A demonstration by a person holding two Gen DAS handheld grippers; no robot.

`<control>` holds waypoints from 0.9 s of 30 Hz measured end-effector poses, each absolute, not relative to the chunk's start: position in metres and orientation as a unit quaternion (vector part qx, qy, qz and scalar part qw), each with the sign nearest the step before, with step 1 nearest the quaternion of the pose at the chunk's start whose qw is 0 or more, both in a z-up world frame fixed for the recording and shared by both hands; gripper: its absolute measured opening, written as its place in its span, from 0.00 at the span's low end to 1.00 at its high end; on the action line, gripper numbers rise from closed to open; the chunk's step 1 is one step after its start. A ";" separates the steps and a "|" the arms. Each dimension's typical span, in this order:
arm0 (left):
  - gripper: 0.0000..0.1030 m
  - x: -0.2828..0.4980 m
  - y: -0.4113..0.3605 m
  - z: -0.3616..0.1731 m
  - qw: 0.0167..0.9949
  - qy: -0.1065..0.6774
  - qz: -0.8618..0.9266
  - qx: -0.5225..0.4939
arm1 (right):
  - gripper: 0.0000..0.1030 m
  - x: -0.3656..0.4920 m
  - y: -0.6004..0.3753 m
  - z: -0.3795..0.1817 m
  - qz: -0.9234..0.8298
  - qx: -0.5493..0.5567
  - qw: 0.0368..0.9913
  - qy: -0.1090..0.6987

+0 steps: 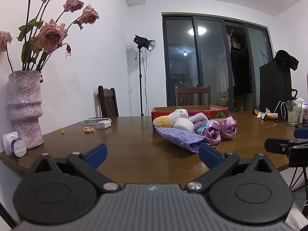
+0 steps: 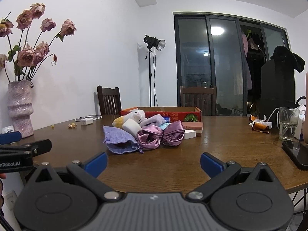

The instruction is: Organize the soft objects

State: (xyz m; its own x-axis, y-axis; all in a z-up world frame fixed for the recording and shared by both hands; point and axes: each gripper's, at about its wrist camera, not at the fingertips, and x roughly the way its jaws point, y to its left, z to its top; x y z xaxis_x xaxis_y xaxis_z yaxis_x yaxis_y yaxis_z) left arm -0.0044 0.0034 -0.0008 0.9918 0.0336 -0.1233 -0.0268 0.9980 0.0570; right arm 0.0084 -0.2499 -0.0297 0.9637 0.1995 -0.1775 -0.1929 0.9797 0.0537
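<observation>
A heap of soft things lies mid-table before a red cardboard box [image 1: 163,111] [image 2: 192,113]: a purple fabric pouch [image 1: 179,136] [image 2: 120,139], a pink satin bow [image 1: 221,130] [image 2: 161,134], a white-and-yellow plush toy [image 1: 173,117] [image 2: 130,117], a white roll [image 1: 183,124] [image 2: 131,127], a lilac towel [image 1: 198,120] [image 2: 154,120], and pink and white sponges [image 2: 192,129]. My left gripper [image 1: 152,156] is open and empty, short of the pouch. My right gripper [image 2: 154,162] is open and empty, near the table's front edge.
A pink vase [image 1: 25,105] [image 2: 19,107] with dried roses stands at the table's left. A white charger [image 1: 103,124] lies behind. A glass [image 2: 287,124], wrappers and a dark phone [image 2: 298,152] sit at the right. Chairs stand behind the table.
</observation>
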 end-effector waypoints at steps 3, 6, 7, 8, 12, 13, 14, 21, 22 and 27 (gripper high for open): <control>1.00 -0.004 0.004 -0.001 0.998 0.063 0.016 0.027 | 1.00 0.009 -0.250 -0.030 0.099 0.021 0.991 0.093; 1.00 -0.004 0.004 -0.002 0.998 0.063 0.015 0.027 | 1.00 0.008 -0.252 -0.031 0.099 0.022 0.991 0.092; 1.00 -0.004 0.004 -0.002 0.998 0.062 0.015 0.027 | 1.00 0.008 -0.252 -0.031 0.099 0.022 0.991 0.092; 1.00 -0.004 0.004 -0.002 0.998 0.061 0.016 0.028 | 1.00 0.009 -0.251 -0.031 0.101 0.021 0.990 0.093; 1.00 -0.005 0.003 -0.003 0.998 0.059 0.017 0.029 | 1.00 0.008 -0.250 -0.032 0.104 0.017 0.990 0.092; 1.00 -0.005 0.003 -0.003 0.998 0.059 0.018 0.028 | 1.00 0.007 -0.250 -0.032 0.105 0.017 0.990 0.091; 1.00 -0.005 0.003 -0.003 0.998 0.059 0.018 0.029 | 1.00 0.007 -0.249 -0.032 0.104 0.017 0.990 0.091; 1.00 -0.006 0.003 -0.002 0.998 0.060 0.018 0.029 | 1.00 0.008 -0.249 -0.031 0.104 0.018 0.990 0.093; 1.00 -0.006 0.003 -0.002 0.998 0.060 0.018 0.029 | 1.00 0.008 -0.249 -0.031 0.104 0.018 0.990 0.093; 1.00 -0.006 0.003 -0.002 0.998 0.059 0.018 0.029 | 1.00 0.007 -0.249 -0.031 0.104 0.018 0.990 0.092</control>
State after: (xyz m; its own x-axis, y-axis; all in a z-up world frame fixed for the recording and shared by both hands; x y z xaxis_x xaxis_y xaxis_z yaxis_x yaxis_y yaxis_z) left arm -0.0057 0.0033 -0.0021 0.9923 0.0394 -0.1175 -0.0327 0.9977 0.0592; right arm 0.0075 -0.2489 -0.0306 0.9616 0.2085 -0.1783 -0.2018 0.9779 0.0551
